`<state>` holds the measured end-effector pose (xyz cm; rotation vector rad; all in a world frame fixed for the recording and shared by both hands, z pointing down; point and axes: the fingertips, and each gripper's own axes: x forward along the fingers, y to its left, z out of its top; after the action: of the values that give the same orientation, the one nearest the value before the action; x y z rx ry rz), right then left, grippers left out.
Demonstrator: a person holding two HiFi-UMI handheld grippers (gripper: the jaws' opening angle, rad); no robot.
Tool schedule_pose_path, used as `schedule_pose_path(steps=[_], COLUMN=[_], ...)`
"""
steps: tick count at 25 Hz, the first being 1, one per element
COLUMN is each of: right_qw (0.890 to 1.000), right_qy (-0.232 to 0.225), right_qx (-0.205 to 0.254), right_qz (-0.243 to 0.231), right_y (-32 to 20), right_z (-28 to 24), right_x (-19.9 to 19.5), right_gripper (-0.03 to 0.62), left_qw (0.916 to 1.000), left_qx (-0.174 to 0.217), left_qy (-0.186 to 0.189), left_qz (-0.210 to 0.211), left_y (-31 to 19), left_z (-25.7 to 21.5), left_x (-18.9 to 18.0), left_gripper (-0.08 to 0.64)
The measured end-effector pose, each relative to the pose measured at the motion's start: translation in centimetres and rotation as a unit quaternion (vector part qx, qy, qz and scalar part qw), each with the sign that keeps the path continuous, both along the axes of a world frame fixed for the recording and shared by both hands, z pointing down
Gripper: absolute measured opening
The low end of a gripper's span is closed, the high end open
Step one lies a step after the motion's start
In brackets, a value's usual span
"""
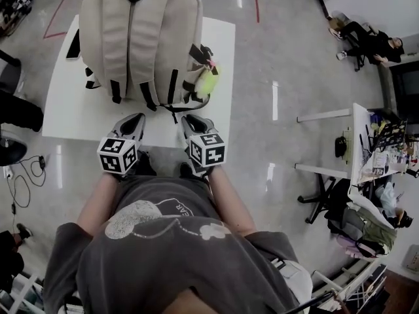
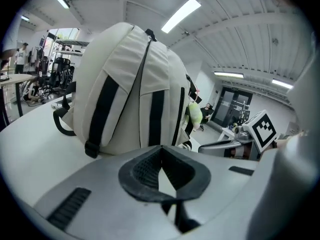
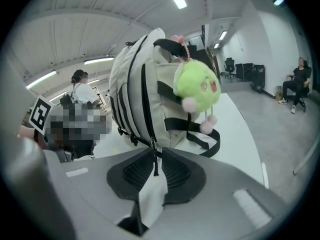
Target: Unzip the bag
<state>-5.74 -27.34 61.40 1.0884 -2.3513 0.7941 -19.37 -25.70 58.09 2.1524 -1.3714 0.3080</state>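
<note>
- Two grippers sit at the near edge of the white table (image 1: 219, 41), by the bottom end of the backpack (image 1: 141, 38). The bag lies straps-up, its length running away from the person.
- The right gripper (image 1: 193, 124) is nearer the zipper. Its ribbed dark pads (image 3: 135, 171) look pinched on the thin zipper pull (image 3: 155, 164), and the black zipper track (image 3: 145, 94) climbs away over the bag's side.
- The left gripper (image 1: 133, 124) has its tips together and holds nothing, just short of the bag.
- The bag is soft, bulging cream fabric with black webbing straps (image 2: 102, 111). A fuzzy green plush toy (image 3: 196, 84) hangs beside the zipper.
</note>
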Motion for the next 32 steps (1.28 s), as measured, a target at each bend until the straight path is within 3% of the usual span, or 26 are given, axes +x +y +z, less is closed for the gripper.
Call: schedule_pose_path(steps=[8,20,24,32], right_qw=[0.996,0.984,0.980,0.977], right_qy=[-0.035,-0.047,-0.057,-0.069], right_qx=[0.031,-0.002,-0.010,-0.019], right_qz=[-0.071,-0.174,-0.188,-0.202], right_y=[1.2,4.9,5.6,7.4], right_z=[-3.2,-0.7,-0.4,-0.2], right_x=[1.5,4.0,4.1,3.4], right_gripper=[0.018,0.002,0.002,0.002], left_qw=[0.9969,0.9790,0.9749,0.9742], left_qx=[0.025,0.018,0.023,0.019], left_qy=[-0.007,-0.021,-0.020,-0.013], left_qz=[-0.074,-0.202,-0.221,-0.224], left_y=[3.1,9.5,10.7,13.2], left_z=[-2.5,-2.6,-3.6,-3.6], left_x=[1.8,3.4,3.8,5.7], left_gripper=[0.006,0.006,0.006,0.006])
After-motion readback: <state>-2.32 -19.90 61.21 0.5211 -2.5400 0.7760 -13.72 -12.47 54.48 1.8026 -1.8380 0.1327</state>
